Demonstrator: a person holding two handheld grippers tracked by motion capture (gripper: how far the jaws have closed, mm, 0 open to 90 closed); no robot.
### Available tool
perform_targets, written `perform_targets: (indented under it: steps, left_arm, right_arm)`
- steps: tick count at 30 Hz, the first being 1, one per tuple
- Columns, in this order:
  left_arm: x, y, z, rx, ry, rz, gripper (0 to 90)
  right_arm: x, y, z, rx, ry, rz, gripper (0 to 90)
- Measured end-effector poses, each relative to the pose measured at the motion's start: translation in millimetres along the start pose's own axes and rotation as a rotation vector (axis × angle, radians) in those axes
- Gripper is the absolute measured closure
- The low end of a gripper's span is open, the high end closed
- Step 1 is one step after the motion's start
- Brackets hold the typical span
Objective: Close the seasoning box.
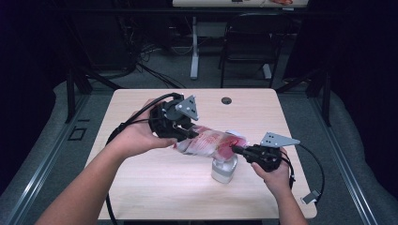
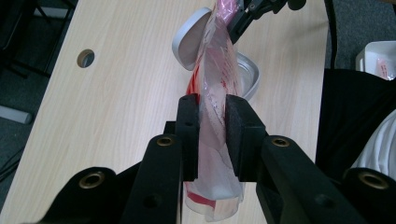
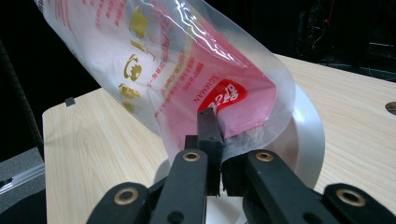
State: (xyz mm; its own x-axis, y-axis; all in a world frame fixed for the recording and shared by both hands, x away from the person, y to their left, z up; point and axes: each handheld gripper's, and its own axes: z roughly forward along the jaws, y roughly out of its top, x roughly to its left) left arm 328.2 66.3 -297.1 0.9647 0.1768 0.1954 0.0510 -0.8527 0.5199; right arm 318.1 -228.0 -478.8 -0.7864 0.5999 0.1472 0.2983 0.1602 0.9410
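A clear plastic bag (image 1: 209,140) with red and pink print hangs tilted between my two grippers over the table (image 1: 155,187). My left gripper (image 1: 187,136) is shut on its upper part. In the left gripper view the pads (image 2: 238,135) squeeze the bag (image 2: 215,84) flat. My right gripper (image 1: 234,149) is shut on the bag's lower end, pinching the film edge (image 3: 243,144) of the bag (image 3: 163,70) between its jaws (image 3: 217,140). Right under that end stands a clear jar (image 1: 224,169) with its rim (image 2: 250,77) open and its hinged lid (image 2: 189,42) flipped back.
A round cable hole (image 1: 226,100) sits near the table's far edge. Beyond the table are a black chair (image 1: 248,47) and a desk leg (image 1: 194,47). A white bin (image 2: 378,56) stands off the table's side by the person.
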Motion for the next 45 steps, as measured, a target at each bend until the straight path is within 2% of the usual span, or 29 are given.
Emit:
perform_targets:
  steps: [11,23,29,45]
  left_arm:
    - [-0.9,0.9,-0.2,-0.006,0.001,0.000,76.1]
    - [-0.3,0.5,0.1,-0.006,0.001,-0.004,76.2]
    - [0.1,1.9,-0.3,-0.002,0.000,0.008,76.1]
    - [-0.2,3.2,-1.2,-0.023,-0.005,0.001,76.3]
  right_arm:
    - [-0.5,-1.2,0.7,0.020,-0.003,-0.005,88.2]
    - [-1.3,-1.1,-0.2,0.018,-0.001,-0.004,88.6]
    - [-1.2,-1.0,-0.5,0.022,-0.004,-0.005,88.7]
    - [-1.0,0.9,-3.6,0.015,-0.010,-0.011,88.8]
